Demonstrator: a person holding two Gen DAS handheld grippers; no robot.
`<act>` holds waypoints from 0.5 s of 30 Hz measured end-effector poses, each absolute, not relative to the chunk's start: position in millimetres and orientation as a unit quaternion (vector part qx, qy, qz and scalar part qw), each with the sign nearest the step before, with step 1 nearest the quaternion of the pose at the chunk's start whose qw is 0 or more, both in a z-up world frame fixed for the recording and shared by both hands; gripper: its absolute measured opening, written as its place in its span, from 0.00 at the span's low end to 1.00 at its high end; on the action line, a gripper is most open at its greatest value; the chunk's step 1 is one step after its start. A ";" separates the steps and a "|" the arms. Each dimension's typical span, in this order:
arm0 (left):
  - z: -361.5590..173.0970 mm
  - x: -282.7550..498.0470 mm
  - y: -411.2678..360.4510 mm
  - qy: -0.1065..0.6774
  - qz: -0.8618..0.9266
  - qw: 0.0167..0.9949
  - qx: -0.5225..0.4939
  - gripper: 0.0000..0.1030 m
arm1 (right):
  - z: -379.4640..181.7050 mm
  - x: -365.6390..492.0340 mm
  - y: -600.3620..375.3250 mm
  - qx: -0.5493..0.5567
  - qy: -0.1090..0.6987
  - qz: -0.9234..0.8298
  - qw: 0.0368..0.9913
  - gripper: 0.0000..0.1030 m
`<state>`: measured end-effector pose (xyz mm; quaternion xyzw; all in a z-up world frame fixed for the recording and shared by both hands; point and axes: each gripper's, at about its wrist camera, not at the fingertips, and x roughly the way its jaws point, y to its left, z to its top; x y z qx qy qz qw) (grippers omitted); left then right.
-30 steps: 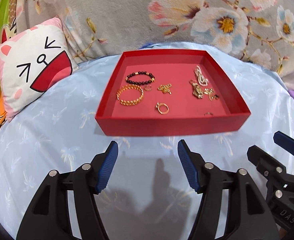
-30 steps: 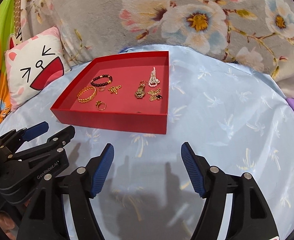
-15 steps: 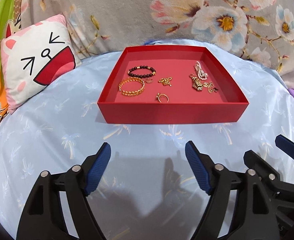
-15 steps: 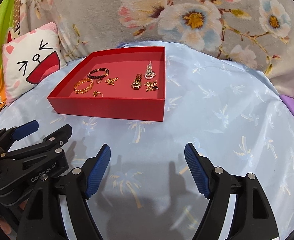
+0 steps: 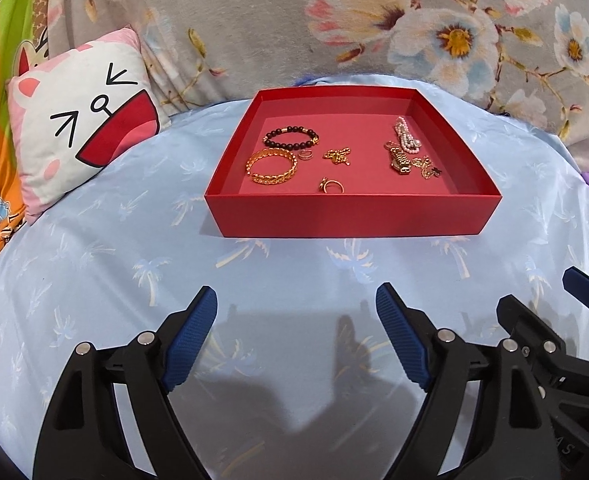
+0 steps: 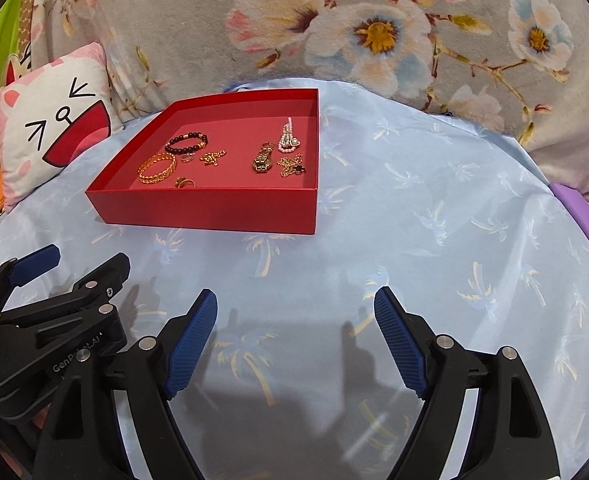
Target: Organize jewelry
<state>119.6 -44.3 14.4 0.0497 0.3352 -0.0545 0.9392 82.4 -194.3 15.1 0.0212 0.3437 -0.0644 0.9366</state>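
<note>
- Nearest the cameras, the left gripper (image 5: 296, 300) and the right gripper (image 6: 295, 304) hang side by side over the blue sheet (image 5: 278, 272); both sets of jaws have just been opening and now stand wide apart, released, with only sheet between them.
- Between the grippers and the red tray (image 5: 350, 214) lies a bare band of sheet, open room to move; on the right the sheet stays bare out to a purple edge (image 6: 582, 216).
- Parts of each gripper are cut off by the lower frame, and each shows only partly in the other's view.
- On the sheet ahead, the tray holds the jewelry: a gold bracelet (image 5: 272, 166) and a dark bead bracelet (image 5: 290, 138) to the left, a small ring (image 5: 305, 155) just beside them, a gold ring (image 5: 331, 187) close to the near wall, a gold chain piece (image 5: 337, 156) mid-tray.
- To the tray's right side, a gold watch (image 5: 399, 160), a pearl strand (image 5: 405, 141) and a tangled chain (image 5: 428, 168) crowd together; whether they touch is hard to tell.
- Farther left, a cat-face pillow (image 5: 82, 136) leans near the tray's far corner.
- Behind everything, a flowered blanket (image 5: 374, 24) rises.
</note>
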 end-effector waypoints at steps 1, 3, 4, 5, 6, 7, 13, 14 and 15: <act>14.1 120.1 -44.3 0.336 -0.053 0.939 0.051 0.77 | 14.7 83.1 -194.5 0.021 0.345 -0.064 0.936 0.77; 13.4 120.3 -44.7 0.338 -0.051 0.938 0.053 0.77 | 13.8 84.1 -194.4 0.022 0.348 -0.065 0.935 0.77; 13.2 120.3 -44.7 0.338 -0.050 0.938 0.054 0.77 | 13.4 84.5 -194.4 0.021 0.349 -0.065 0.935 0.77; 12.9 120.1 -45.0 0.338 -0.048 0.938 0.055 0.77 | 13.1 84.9 -194.2 0.020 0.350 -0.065 0.934 0.77; 12.6 120.2 -45.1 0.339 -0.047 0.938 0.055 0.77 | 12.8 85.3 -194.0 0.020 0.350 -0.066 0.934 0.77; 12.4 120.3 -45.0 0.339 -0.045 0.938 0.056 0.77 | 12.5 85.1 -193.5 0.019 0.351 -0.066 0.934 0.77; 11.7 121.2 -45.0 0.341 -0.040 0.938 0.056 0.78 | 11.5 85.2 -192.7 0.015 0.351 -0.066 0.934 0.77; 11.9 121.1 -44.9 0.341 -0.040 0.938 0.057 0.78 | 11.4 85.3 -192.6 0.015 0.352 -0.066 0.934 0.77; 11.7 121.4 -44.9 0.341 -0.040 0.938 0.056 0.78 | 11.3 85.1 -192.3 0.015 0.352 -0.066 0.933 0.77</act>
